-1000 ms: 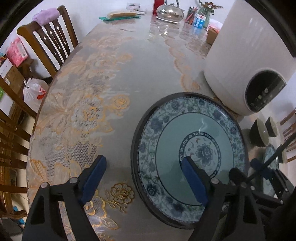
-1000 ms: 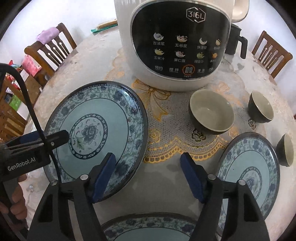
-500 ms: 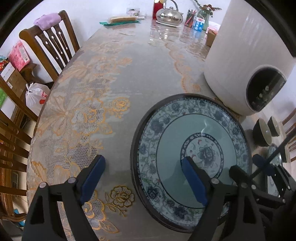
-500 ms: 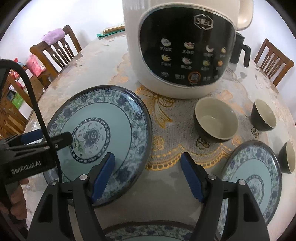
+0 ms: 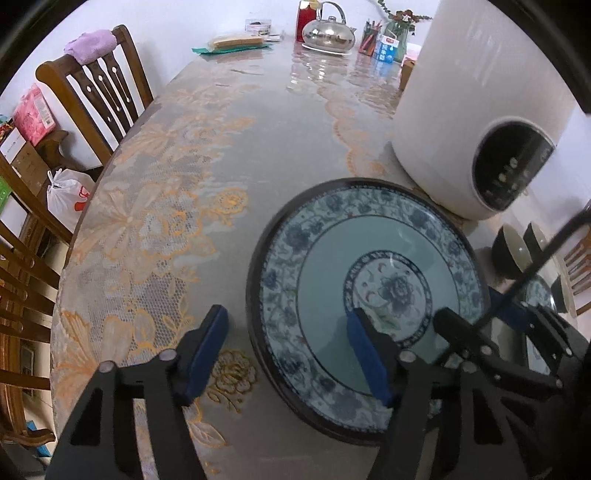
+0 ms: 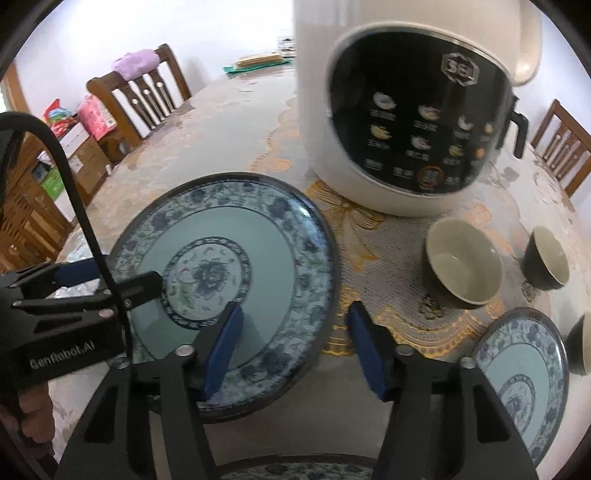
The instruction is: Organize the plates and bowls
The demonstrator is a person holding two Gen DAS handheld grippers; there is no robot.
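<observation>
Plates and bowls sit on a counter [image 5: 236, 155] covered with a lace-patterned cloth. The large blue floral plate [image 5: 369, 295] lies flat near the counter's front edge, just beside the white rice cooker [image 6: 406, 110]. The left gripper [image 5: 286, 354] is released, its jaws wide apart and straddling the plate's left rim: one blue finger is over the cloth outside the rim, the other over the plate's inner field; whether either touches cannot be told. The right gripper [image 6: 293, 347] is likewise spread open, straddling the same plate's right rim, with its left finger over the plate and its right finger over the cloth. In the right wrist view the left gripper shows at the plate's far side, its tip over the central flower medallion. To the right of the large plate stand a cream-lined dark bowl [image 6: 463, 262] and a smaller dark bowl [image 6: 546, 258], apart from one another. A smaller blue plate [image 6: 524, 373] lies in front of them, with another bowl [image 6: 580, 347] at its right edge. A third patterned plate's rim [image 6: 295, 470] peeks in at the bottom. A kettle [image 5: 328, 33] and a wooden chair [image 5: 99, 88] stand farther off.
</observation>
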